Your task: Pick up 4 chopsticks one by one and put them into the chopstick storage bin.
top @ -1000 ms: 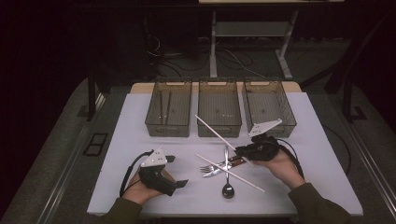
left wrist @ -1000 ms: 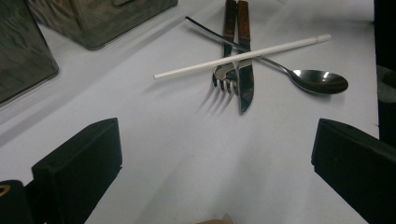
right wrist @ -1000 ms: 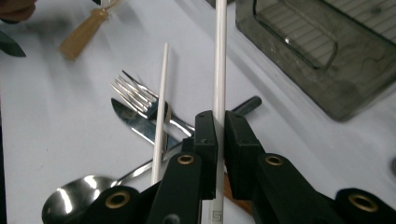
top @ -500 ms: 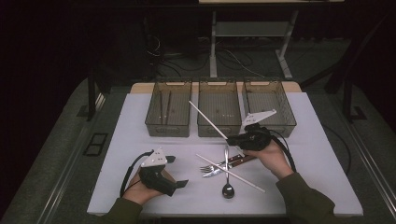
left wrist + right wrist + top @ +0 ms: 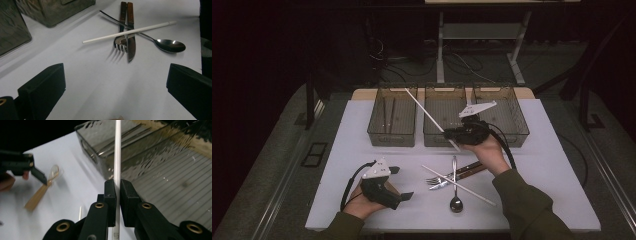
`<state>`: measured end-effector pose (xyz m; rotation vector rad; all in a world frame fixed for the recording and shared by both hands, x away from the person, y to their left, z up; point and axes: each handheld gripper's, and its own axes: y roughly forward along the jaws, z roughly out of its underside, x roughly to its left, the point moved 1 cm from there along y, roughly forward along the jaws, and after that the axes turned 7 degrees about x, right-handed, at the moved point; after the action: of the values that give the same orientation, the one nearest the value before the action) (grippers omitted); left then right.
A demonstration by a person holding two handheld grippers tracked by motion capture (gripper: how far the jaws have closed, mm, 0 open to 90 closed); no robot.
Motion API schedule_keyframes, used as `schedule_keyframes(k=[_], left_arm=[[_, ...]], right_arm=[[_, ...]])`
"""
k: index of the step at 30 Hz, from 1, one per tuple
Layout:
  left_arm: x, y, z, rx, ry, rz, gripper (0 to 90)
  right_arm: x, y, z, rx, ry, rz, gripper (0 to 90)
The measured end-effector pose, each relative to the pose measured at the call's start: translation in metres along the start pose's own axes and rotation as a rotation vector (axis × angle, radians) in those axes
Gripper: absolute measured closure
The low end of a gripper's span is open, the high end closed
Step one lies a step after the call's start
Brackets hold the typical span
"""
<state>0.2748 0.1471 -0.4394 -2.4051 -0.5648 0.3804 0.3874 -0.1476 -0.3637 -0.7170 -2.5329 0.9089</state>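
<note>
The right gripper (image 5: 451,135) is clamped on a white straw (image 5: 427,114) above the middle bin (image 5: 444,137) at the desk's (image 5: 557,165) far edge; the left gripper (image 5: 403,183) rests wide open, holding nothing, near the front edge.

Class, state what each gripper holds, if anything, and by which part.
The right gripper is shut on a white stick, clamped near its lower end. The left gripper is open and holds nothing.

Three bins (image 5: 391,134), two white sticks (image 5: 424,111), one fork (image 5: 433,180), one knife (image 5: 469,168), one spoon (image 5: 455,202).
</note>
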Motion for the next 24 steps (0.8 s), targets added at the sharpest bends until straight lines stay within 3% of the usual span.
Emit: schedule_keyframes(k=[9,24], left_arm=[[0.000,0.000,0.000,-0.005,-0.001,0.002,0.8],[-0.001,-0.001,-0.001,-0.007,-0.002,0.003,1.0]], right_arm=[[0.000,0.013,-0.030,-0.029,0.017,0.006,84.1],[0.013,0.057,-0.080,-0.036,0.002,0.025,84.1]])
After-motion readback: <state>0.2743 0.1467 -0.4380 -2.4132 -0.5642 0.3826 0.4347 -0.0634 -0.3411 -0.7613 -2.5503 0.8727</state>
